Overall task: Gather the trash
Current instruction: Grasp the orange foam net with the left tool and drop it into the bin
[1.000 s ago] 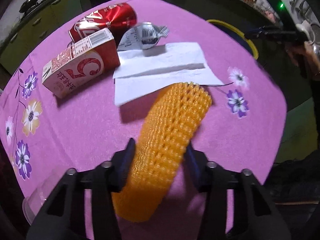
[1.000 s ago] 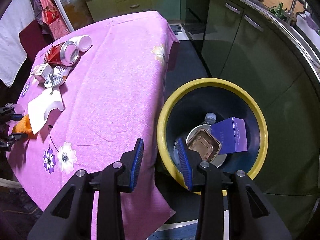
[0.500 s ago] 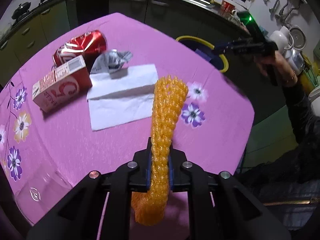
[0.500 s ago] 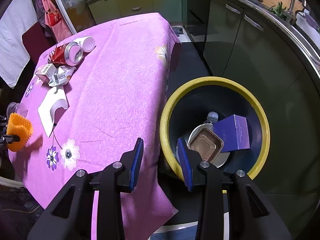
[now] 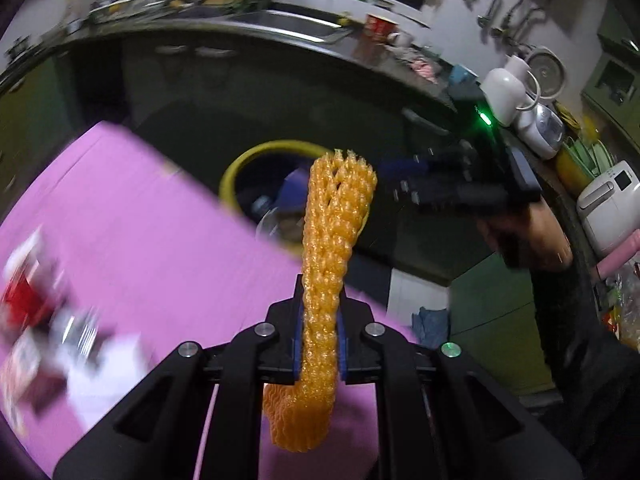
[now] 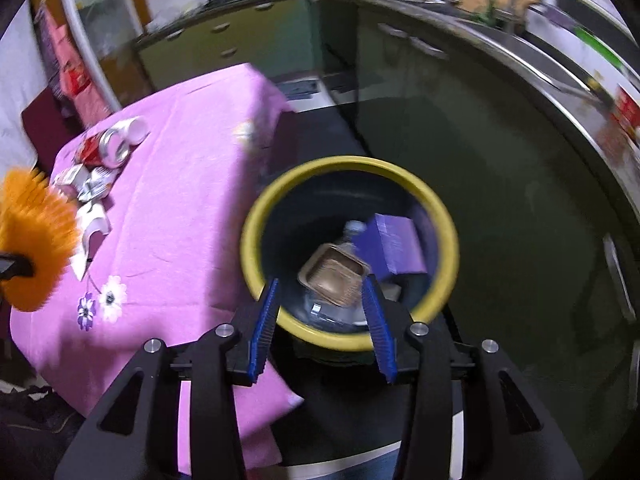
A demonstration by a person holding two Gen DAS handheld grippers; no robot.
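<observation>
Left gripper point(image 5: 319, 344) clamped tight on an orange foam net sleeve point(image 5: 334, 240), pinched about a third of the way up its length. Stood nearly upright between the blue-padded fingers point(image 5: 297, 344), long axis running straight ahead of the gripper, open flared end farthest away, lower end curling down and slightly left below the fingers. Soft, springy mesh of knobbly diamond cells, squashed flat at the clamp and fuller toward both ends. Held up off the pink cloth-covered surface point(image 5: 132, 240), with the yellow-rimmed bin point(image 5: 240, 164) directly beyond the sleeve's far tip. Blurred to the lower left of this gripper: a red can point(image 5: 24, 296), a crumpled silver wrapper point(image 5: 78, 332) and a white paper napkin point(image 5: 100, 376).

Right gripper point(image 6: 322, 320) spread wide, nothing between its ribbed blue fingers point(image 6: 264, 328). Hovered right above the near rim of the bin point(image 6: 448, 240), a round dark tub with a glossy yellow lip. Inside, just ahead of the fingertips: a brown rectangular foil tray point(image 6: 334, 276), a purple box point(image 6: 394, 244) to its right, and a clear plastic bottle point(image 6: 352, 228) between and behind them. Far to the left of this gripper, seen end-on as an orange blur: the sleeve point(image 6: 36, 240), above the edge of the surface point(image 6: 180, 200).
</observation>
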